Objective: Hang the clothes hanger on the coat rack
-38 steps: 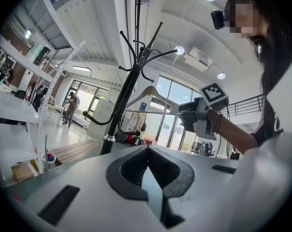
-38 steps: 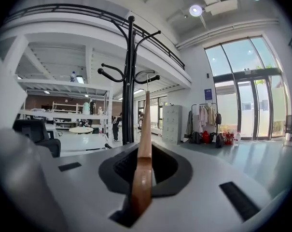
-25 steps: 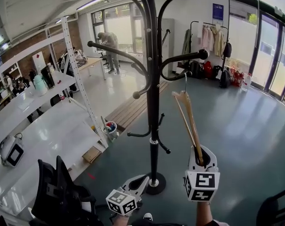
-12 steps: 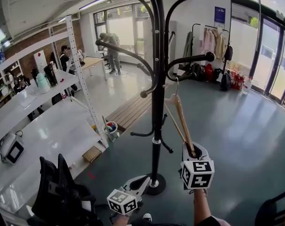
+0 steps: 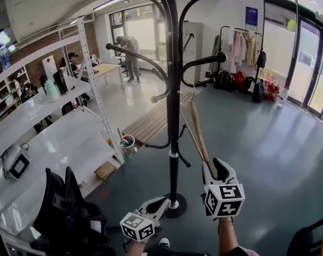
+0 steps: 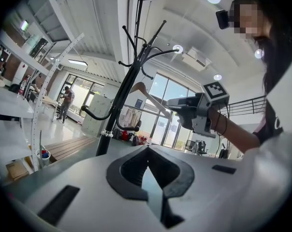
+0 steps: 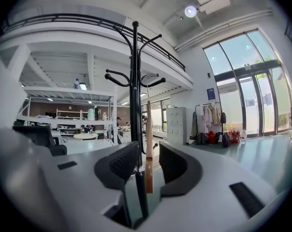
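A tall black coat rack (image 5: 173, 116) with curved arms stands just ahead of me. A wooden clothes hanger (image 5: 196, 129) hangs edge-on beside its pole, its wire hook up by the lower right arm. My right gripper (image 5: 215, 167) is at the hanger's lower end. Its jaws are opening, and in the right gripper view the wooden bar (image 7: 148, 124) stands between the pads with a gap on each side. My left gripper (image 5: 160, 202) is low, near the rack's base, shut with nothing in it. In the left gripper view the rack (image 6: 119, 98) and hanger (image 6: 148, 94) show ahead.
White metal shelving (image 5: 49, 137) runs along the left, with a black chair (image 5: 65, 212) in front of it. A wooden bench (image 5: 145, 126) and a small bucket (image 5: 125, 143) lie behind the rack. A clothes rail (image 5: 238, 41) stands at the back right, and people work far off.
The right gripper carried the hanger leftward to the rack's pole and sank a little. Its jaws, shut on the hanger's end before, now stand apart around it. The left gripper barely moved.
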Available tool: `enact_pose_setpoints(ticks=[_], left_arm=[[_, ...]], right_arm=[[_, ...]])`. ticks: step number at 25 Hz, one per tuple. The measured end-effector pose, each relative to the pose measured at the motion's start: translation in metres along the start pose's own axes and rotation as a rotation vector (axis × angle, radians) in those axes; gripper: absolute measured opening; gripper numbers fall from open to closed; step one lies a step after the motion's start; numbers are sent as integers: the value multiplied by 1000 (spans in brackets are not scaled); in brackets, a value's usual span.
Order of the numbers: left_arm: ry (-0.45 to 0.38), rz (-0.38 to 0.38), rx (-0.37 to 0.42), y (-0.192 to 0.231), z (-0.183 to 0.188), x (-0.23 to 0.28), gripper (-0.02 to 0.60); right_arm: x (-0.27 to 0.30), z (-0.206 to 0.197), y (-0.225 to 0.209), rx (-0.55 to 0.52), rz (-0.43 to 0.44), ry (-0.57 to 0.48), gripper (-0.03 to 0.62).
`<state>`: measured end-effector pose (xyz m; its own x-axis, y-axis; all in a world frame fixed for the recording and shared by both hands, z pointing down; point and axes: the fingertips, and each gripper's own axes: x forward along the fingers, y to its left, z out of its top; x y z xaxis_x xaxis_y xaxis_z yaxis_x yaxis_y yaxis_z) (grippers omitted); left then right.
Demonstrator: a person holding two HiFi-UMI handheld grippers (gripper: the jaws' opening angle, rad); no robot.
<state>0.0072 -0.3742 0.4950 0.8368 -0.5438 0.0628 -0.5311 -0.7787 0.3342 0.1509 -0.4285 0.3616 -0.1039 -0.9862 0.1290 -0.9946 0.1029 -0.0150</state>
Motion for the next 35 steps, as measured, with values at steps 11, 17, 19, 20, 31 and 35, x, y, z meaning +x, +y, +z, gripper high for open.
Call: enact_pose_setpoints(ticks=[11,17,19,20,31,35], left_arm=[[-48,38,-43,-125,-41,-9,0],[-12,73,-62,-179,-76,-18,0],[-10,79,-59,-188,-81,-23,0],[-11,80,-56,-191,-82,-25,0],[-27,46,-34,-216,-84,-91,0],[-1,29,-39,-228,-96,-149,0]], right_arm=[[-104,-106,-24,52,134,202,118],[-154,-155,-18,100,247,301,117],[-167,-167,-15,126,268,317,117],[-173,-172,-12,137,276,322,117],[-234,-186,51,152,296,340,114],[-275,-200,99,175,277,357,105]])
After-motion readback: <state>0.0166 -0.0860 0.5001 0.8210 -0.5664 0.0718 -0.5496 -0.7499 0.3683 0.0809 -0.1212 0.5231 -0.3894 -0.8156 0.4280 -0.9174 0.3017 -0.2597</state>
